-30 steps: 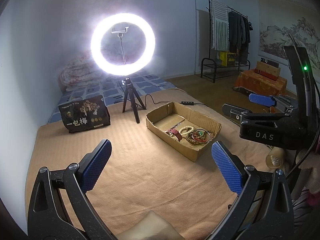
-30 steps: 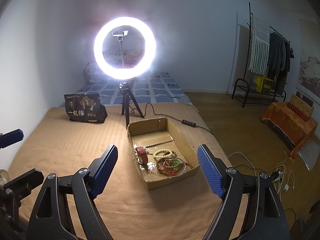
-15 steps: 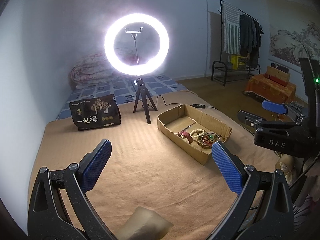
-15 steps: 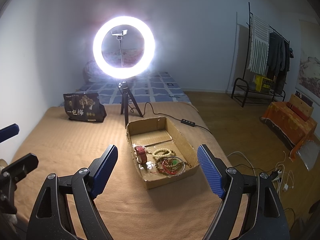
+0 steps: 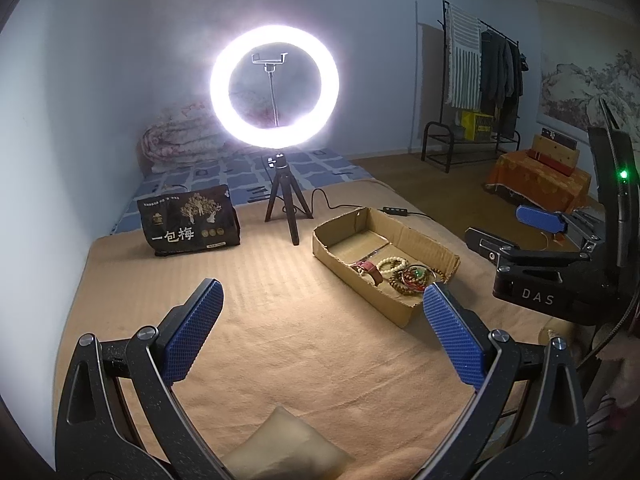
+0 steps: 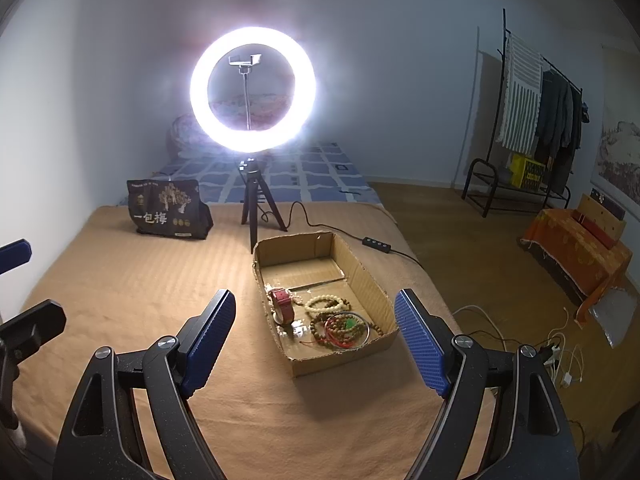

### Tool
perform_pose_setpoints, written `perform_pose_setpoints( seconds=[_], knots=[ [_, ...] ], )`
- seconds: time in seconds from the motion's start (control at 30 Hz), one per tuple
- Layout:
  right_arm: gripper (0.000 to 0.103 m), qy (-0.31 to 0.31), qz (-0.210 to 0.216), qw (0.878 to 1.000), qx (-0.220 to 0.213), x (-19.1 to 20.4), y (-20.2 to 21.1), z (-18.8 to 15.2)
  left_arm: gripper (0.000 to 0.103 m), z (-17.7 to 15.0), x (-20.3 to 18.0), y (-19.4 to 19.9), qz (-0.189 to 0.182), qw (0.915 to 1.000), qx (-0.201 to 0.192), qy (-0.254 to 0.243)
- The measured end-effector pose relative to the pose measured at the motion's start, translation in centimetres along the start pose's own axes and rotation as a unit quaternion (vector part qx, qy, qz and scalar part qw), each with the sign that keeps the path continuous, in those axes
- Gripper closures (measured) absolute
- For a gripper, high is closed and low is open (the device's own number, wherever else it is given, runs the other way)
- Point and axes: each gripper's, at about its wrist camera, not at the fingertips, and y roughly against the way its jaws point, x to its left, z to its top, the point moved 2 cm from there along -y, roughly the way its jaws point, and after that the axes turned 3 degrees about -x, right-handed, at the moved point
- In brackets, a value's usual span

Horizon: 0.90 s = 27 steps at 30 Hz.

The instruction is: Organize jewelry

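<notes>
A shallow cardboard box (image 6: 368,280) lies on the tan bedcover, also in the left wrist view (image 5: 432,244). In it lie a red watch (image 6: 282,304), a pale bead bracelet (image 6: 324,303) and a pile of brown bead bracelets (image 6: 344,328) with a green piece. My right gripper (image 6: 316,338) is open and empty, held above the box's near end. My left gripper (image 5: 322,334) is open and empty, to the left of the box. The right gripper's side shows in the left wrist view (image 5: 532,232).
A lit ring light on a small tripod (image 6: 254,92) stands behind the box, its cable and switch (image 6: 376,244) trailing right. A black snack bag (image 6: 168,210) stands at the back left. A tan pouch (image 5: 280,448) lies under my left gripper. The bed's edge runs along the right.
The left gripper's view has swung so the box and ring light sit further right and a little farther off. The right gripper has barely moved. Both stay open.
</notes>
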Motion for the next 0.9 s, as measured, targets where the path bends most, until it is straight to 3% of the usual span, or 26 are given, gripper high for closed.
perform_pose_setpoints(
  seconds=[0.9],
  knots=[
    [0.021,0.004,0.002,1.0,0.002,0.01,0.04,0.03,0.001,0.1,0.17,0.59,0.021,0.9996,-0.017,0.002]
  ],
)
